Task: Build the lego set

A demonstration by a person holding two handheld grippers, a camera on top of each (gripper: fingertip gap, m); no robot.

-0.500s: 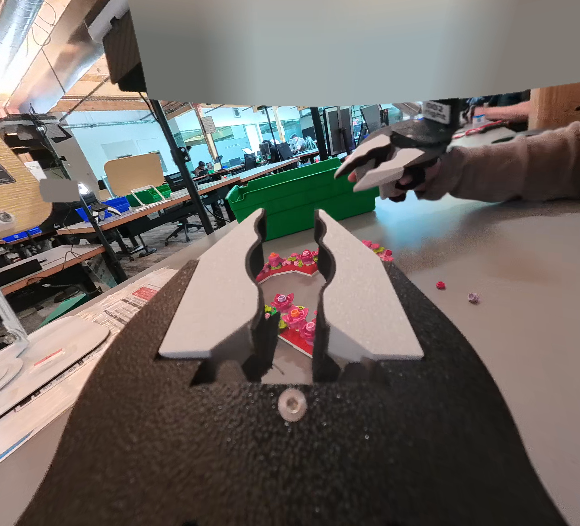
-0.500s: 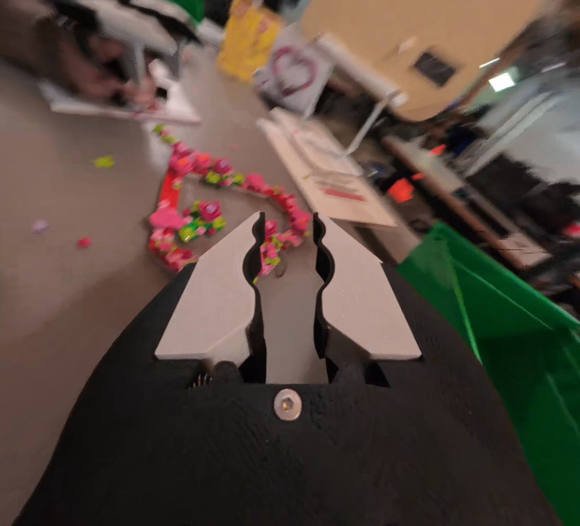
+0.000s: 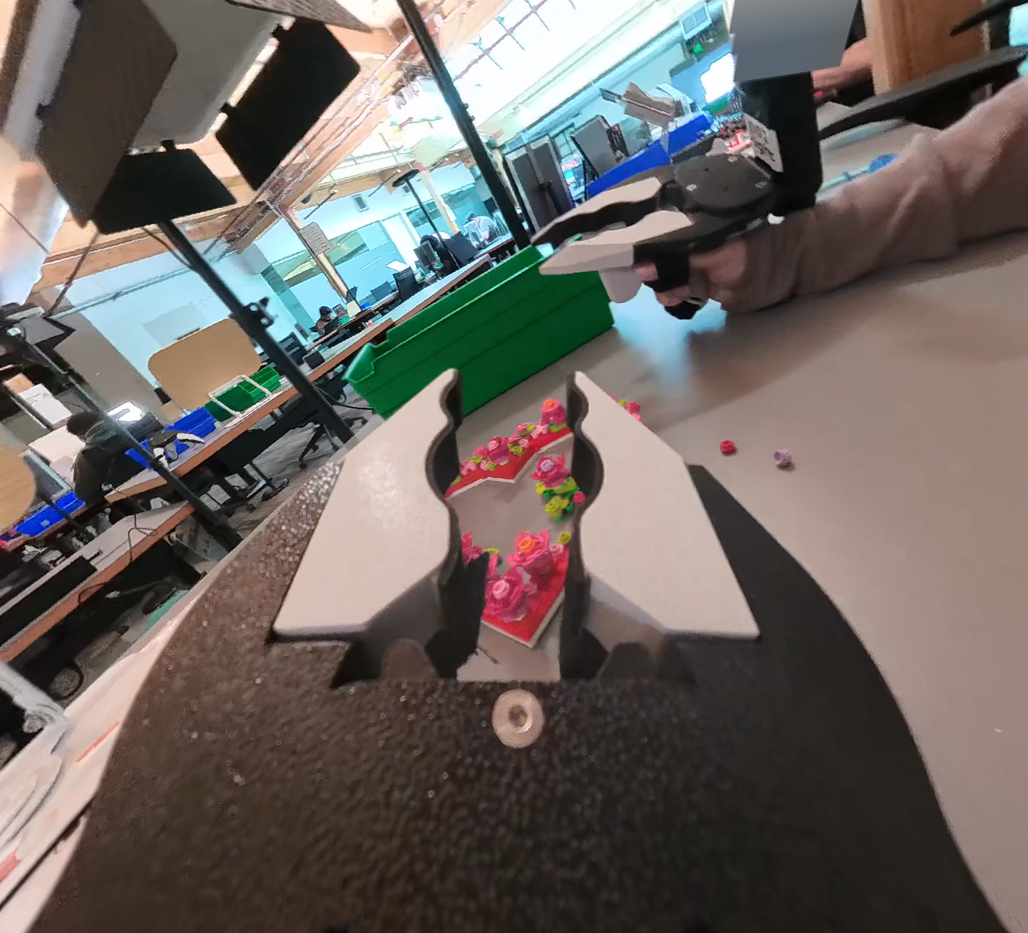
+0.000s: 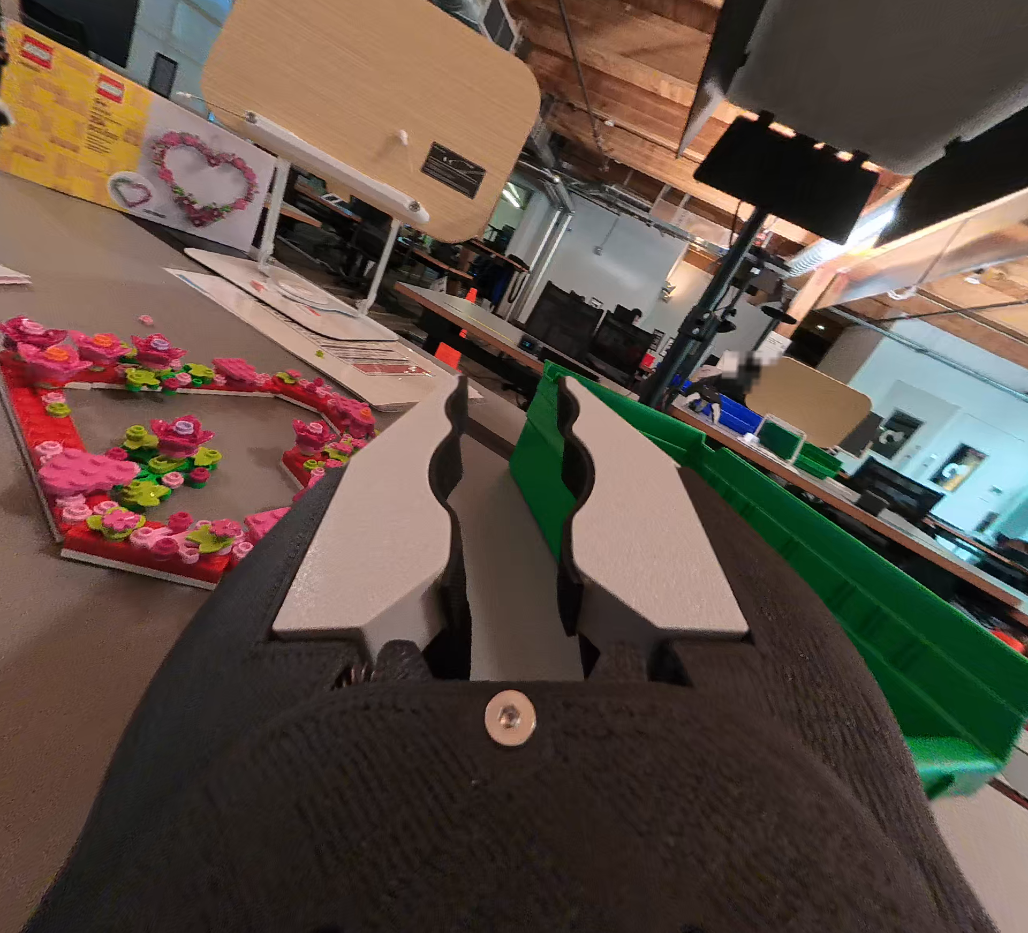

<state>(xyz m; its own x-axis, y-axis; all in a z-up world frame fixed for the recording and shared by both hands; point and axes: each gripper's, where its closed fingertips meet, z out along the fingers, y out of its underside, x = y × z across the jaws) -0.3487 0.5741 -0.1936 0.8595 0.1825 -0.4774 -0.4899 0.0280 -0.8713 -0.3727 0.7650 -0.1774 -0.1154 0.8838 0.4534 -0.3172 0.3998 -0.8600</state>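
Your grey desk point(image 3: 834, 461) carries everything here, and the long green plastic bin point(image 4: 834, 544) runs along its far edge, just right of your right gripper point(image 4: 509, 394). That gripper is parted with nothing between its grey fingers point(image 4: 389, 517); it sits low over bare desk, aimed at the bin's near end. The yellow-and-white cardboard set box point(image 4: 111, 144) stands at the back (beside a wooden-panelled stand). The red heart-shaped lego frame studded with pink and lime flowers point(image 4: 139, 461) lies flat to the left of your right gripper. Your left gripper point(image 3: 514, 389) hovers above the frame's tip, fingers also apart and empty. Two tiny loose pieces, one red stud point(image 3: 727, 446) and one lilac stud point(image 3: 782, 457), lie apart from the frame.
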